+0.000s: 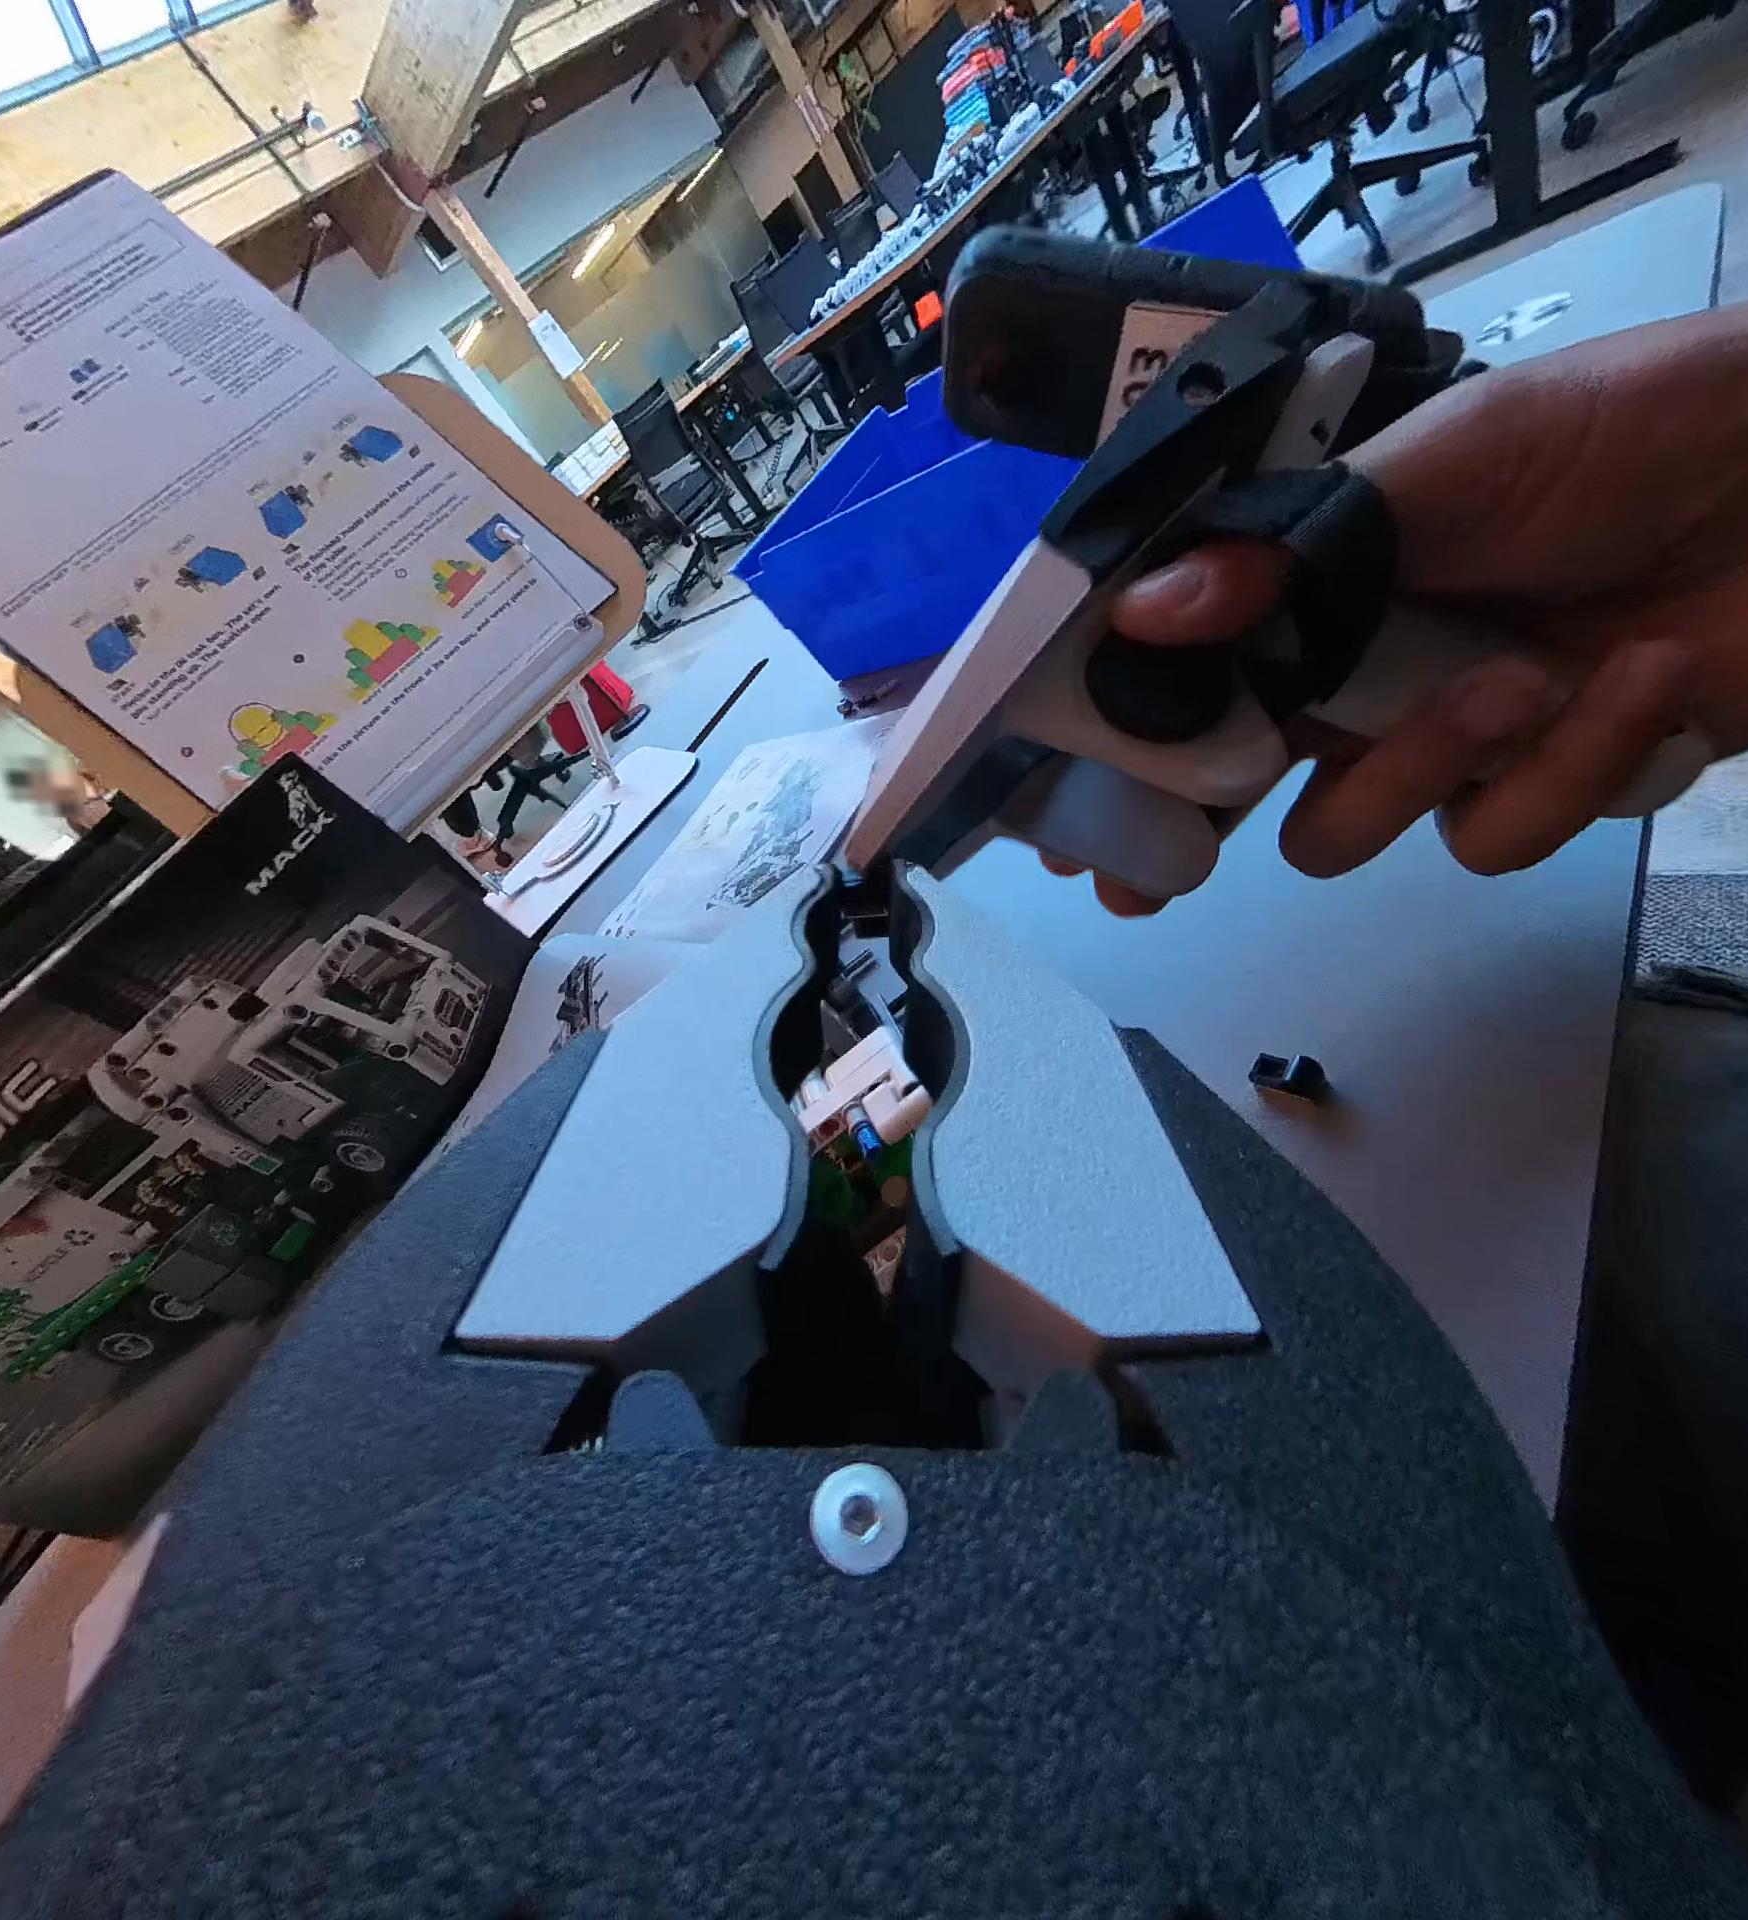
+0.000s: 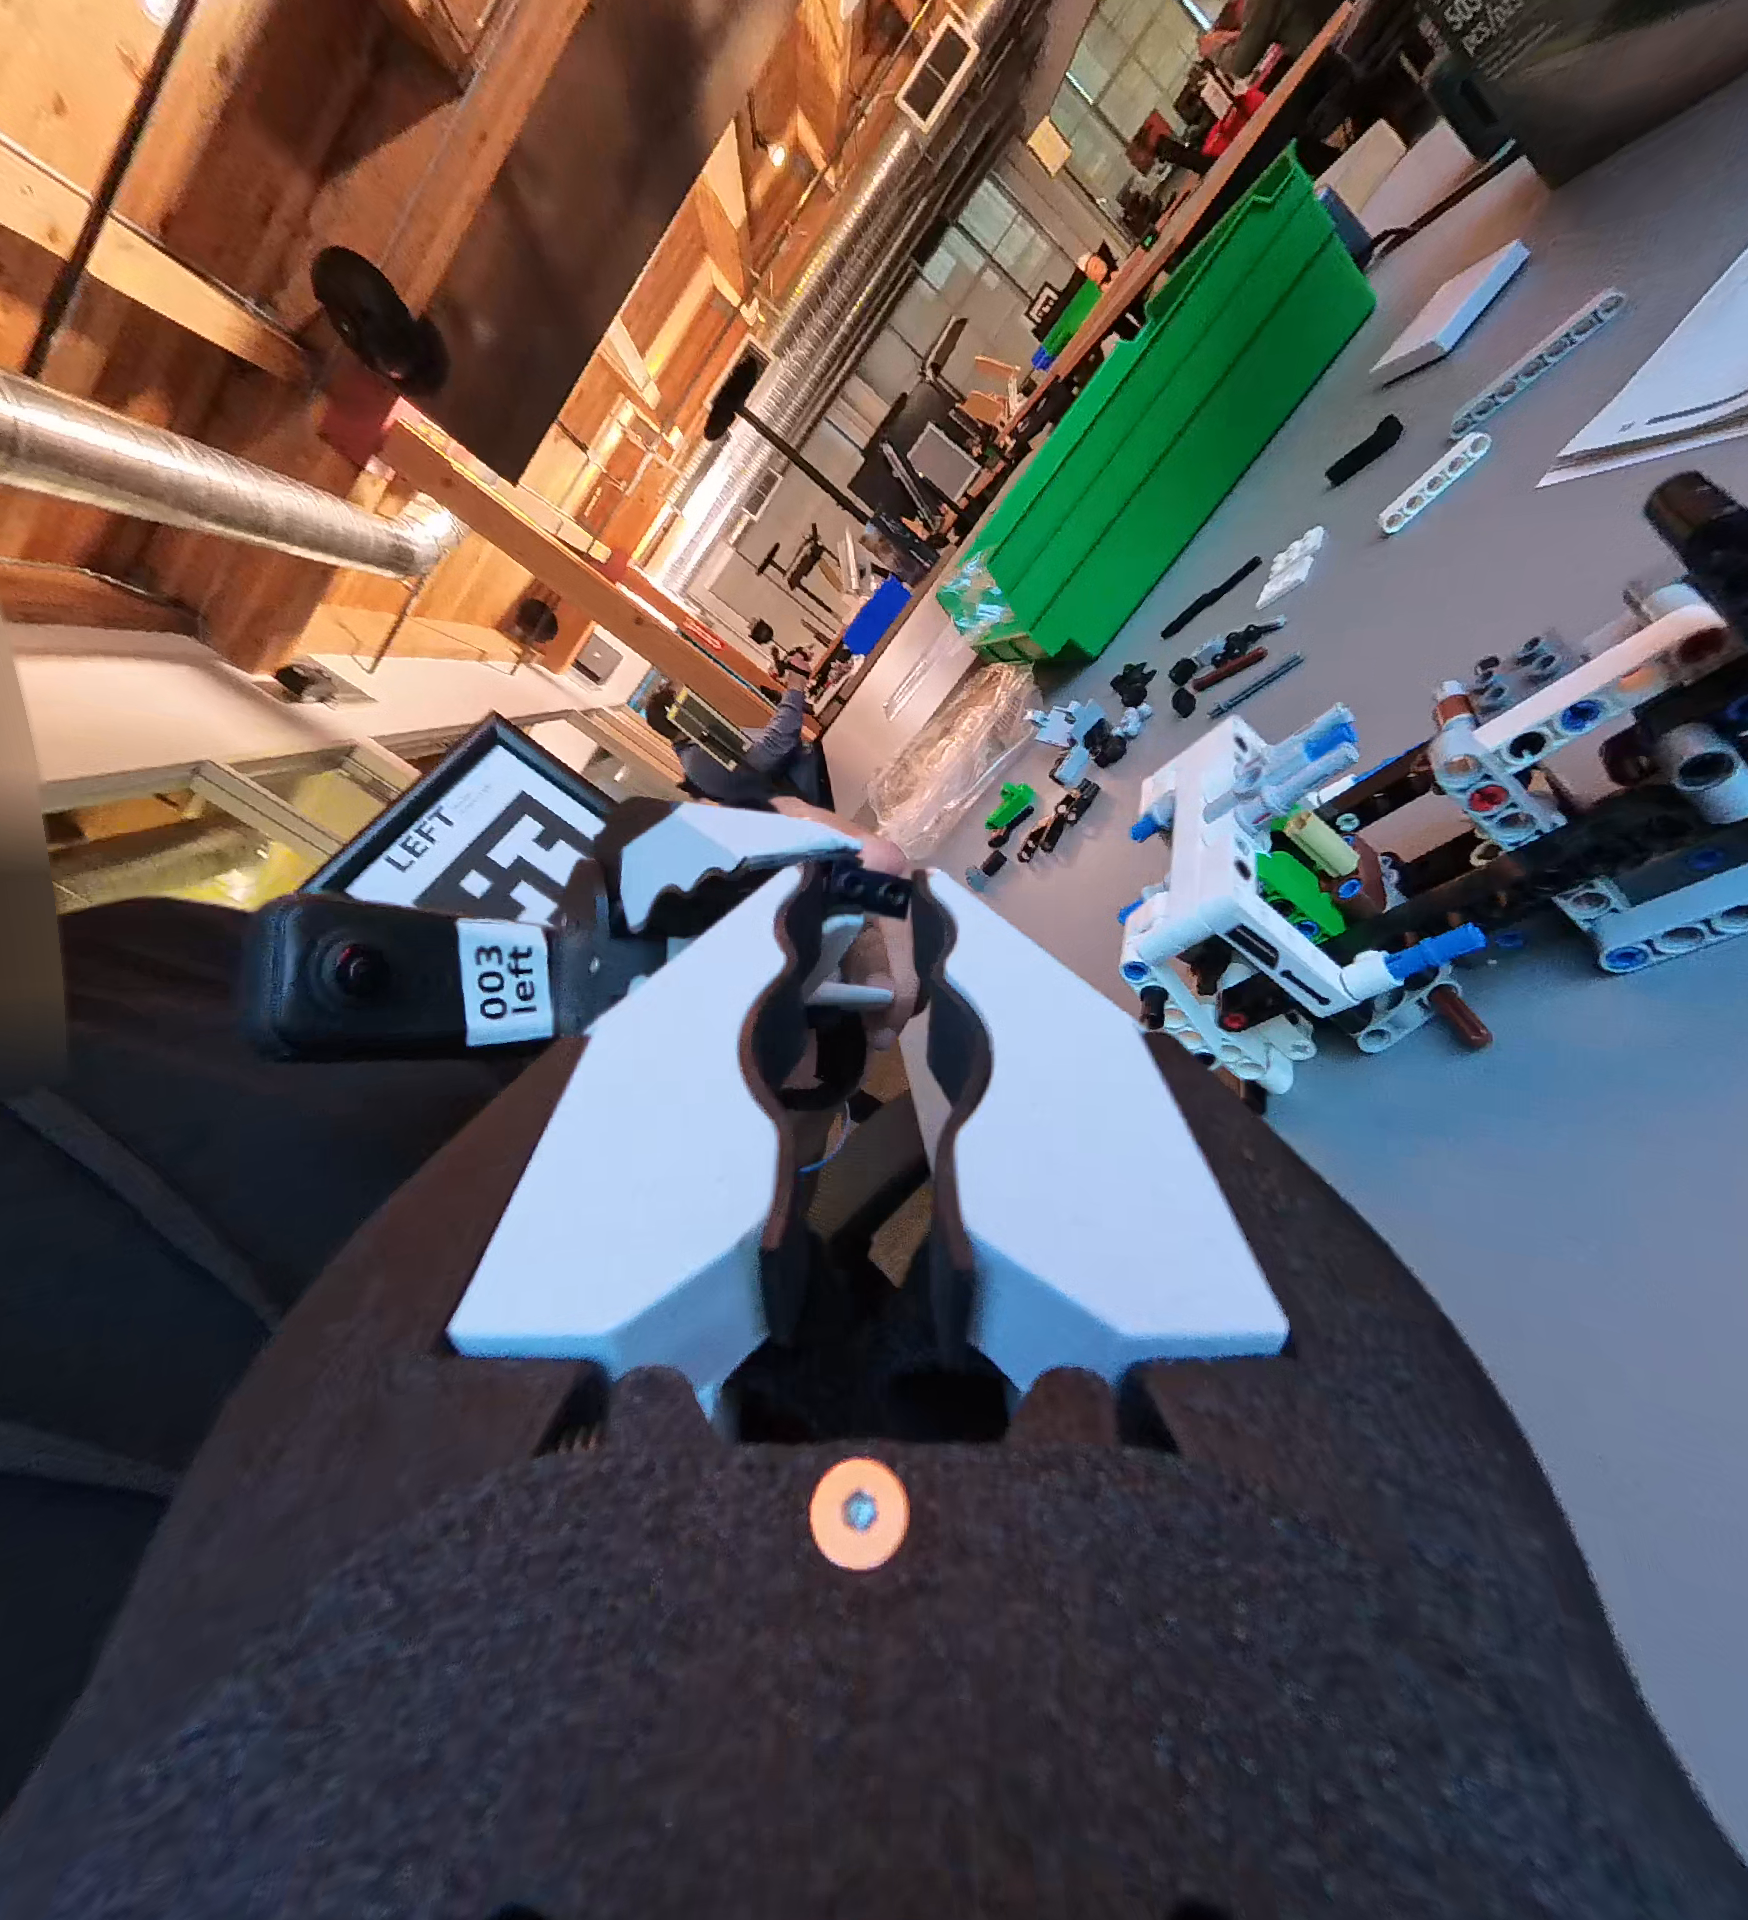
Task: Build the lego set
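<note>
A small black Lego piece (image 2: 868, 891) with two holes sits between the fingertips of my right gripper (image 2: 865, 883), which is shut on it. My left gripper (image 1: 865, 883) meets it tip to tip and closes on the same piece (image 1: 862, 902). The left gripper also shows in the right wrist view (image 2: 745, 847), and the right gripper, held by a hand, in the left wrist view (image 1: 963, 727). The half-built white, black and green model (image 2: 1369, 883) stands on the grey table (image 2: 1524, 1247) to the right, and shows through the left jaws' gap (image 1: 859, 1091).
The set's box (image 1: 174, 1091) and a sheet on a stand (image 1: 226, 499) are at the left. A blue bin (image 1: 901, 540) and a booklet (image 1: 766, 821) lie beyond. Green bins (image 2: 1182, 436), loose parts (image 2: 1109, 727), white beams (image 2: 1535, 358) and a stray black piece (image 1: 1288, 1075) lie on the table. The grippers are tip to tip, or close to it.
</note>
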A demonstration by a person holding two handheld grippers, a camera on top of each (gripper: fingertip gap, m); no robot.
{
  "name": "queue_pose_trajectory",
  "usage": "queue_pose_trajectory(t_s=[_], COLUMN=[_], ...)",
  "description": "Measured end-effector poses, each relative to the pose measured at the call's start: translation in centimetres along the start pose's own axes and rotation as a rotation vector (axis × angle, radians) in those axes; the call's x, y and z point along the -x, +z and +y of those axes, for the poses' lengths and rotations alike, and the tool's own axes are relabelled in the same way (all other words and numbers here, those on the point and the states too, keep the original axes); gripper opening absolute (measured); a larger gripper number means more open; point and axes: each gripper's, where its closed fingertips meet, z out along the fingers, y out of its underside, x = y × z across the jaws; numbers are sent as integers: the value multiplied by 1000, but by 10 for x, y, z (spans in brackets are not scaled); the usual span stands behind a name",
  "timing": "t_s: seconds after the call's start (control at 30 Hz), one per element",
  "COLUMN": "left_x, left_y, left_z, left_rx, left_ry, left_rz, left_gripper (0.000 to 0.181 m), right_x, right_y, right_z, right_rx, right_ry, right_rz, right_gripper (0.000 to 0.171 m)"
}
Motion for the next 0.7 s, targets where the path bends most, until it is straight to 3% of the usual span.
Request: queue_pose_trajectory(t_s=[0.1, 0.2, 0.33, 0.4, 0.53, 0.7], left_x=[5, 10, 21, 31, 39, 35], left_y=[-4, -11, -23, -29, -34, -34], left_z=[5, 5, 0, 3, 13, 19], left_rx=[-7, -57, -157, -197, -229, -201], left_ry=[-55, -178, -441, -594, -790, -807], left_rz=[0, 35, 108, 137, 192, 212], left_gripper=[7, 7, 6, 7, 7, 7], right_x=[5, -4, -77, -96, -103, -112], right_y=[-11, -45, -108, -128, -124, -123], right_z=[-12, -31, -2, 12, 29, 32], right_rx=[-22, -29, 359, 484, 547, 558], right_ry=[-72, -214, -534, -637, -619, -610], right_rz=[6, 134, 646, 794, 803, 817], right_gripper=[20, 19, 18, 11, 10, 12])
